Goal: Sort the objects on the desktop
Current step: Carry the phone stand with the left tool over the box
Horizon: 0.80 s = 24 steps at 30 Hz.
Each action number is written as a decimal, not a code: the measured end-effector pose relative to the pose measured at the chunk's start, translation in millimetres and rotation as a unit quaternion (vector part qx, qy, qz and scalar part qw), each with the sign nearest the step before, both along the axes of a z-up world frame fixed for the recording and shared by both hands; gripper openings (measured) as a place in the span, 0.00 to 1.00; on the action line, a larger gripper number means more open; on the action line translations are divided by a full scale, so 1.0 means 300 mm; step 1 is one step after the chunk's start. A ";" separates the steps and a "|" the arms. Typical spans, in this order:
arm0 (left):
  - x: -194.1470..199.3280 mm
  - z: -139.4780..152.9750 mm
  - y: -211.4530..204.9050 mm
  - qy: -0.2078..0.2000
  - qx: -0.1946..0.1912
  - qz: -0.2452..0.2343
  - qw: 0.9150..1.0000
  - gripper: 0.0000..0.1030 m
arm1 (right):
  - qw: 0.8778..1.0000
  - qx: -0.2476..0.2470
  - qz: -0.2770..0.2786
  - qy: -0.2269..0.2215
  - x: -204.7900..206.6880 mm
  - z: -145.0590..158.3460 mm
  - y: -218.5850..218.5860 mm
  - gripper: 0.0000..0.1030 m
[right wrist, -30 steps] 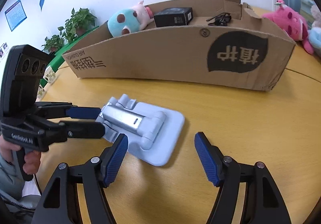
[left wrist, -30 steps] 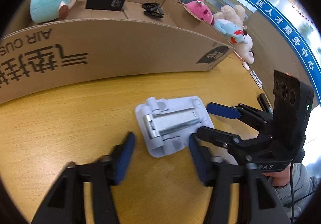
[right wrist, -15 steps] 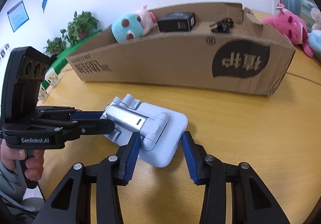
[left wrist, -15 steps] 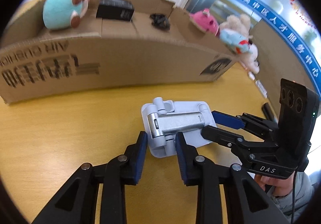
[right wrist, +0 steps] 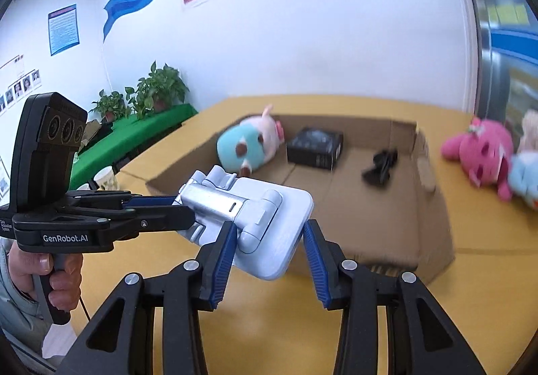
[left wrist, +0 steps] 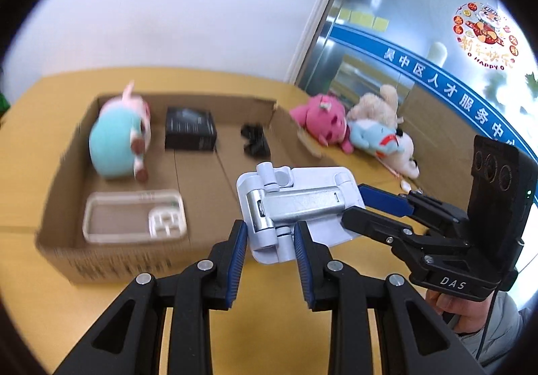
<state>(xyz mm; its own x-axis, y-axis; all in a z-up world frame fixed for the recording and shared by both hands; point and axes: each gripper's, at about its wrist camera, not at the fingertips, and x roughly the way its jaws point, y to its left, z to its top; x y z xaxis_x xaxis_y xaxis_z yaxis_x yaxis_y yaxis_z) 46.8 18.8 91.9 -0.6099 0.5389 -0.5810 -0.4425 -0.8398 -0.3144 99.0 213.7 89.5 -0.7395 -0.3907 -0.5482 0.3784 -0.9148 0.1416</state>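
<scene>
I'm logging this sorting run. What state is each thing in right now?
Left claw: shut on the stand.
Right claw: shut on the stand.
Stand: folded flat, lifted off the table, held by both claws.
Box: open-topped, on the table.
Teal plush: lying in the box.
Black carton: closed, in the box.
Clear case: lying in the box.

Yellow wooden tabletop (left wrist: 269,317), seen in both wrist views. Open cardboard box (left wrist: 111,260) sits directly on it, walls low, near wall blurred in both views. Just right of the box, on the bare tabletop: pink plush (left wrist: 322,121), beige plush (left wrist: 380,106) behind it, blue-and-white plush (left wrist: 380,138) in front, the three touching in a cluster. From the right wrist view the pink plush (right wrist: 481,149) lies near the box's right wall, apart from it.
</scene>
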 end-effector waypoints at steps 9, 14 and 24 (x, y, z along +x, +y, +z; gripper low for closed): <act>-0.211 0.106 0.002 0.030 -0.001 0.000 1.000 0.27 | 0.999 0.011 -0.005 0.041 -0.206 0.140 0.011 0.39; -0.354 0.088 0.002 0.011 -0.001 0.005 1.000 0.27 | 1.000 0.007 -0.005 0.026 -0.365 0.135 0.026 0.39; -0.664 -0.046 -0.001 -0.079 -0.012 0.026 0.996 0.27 | 0.998 0.005 0.014 -0.061 -0.747 0.012 0.042 0.39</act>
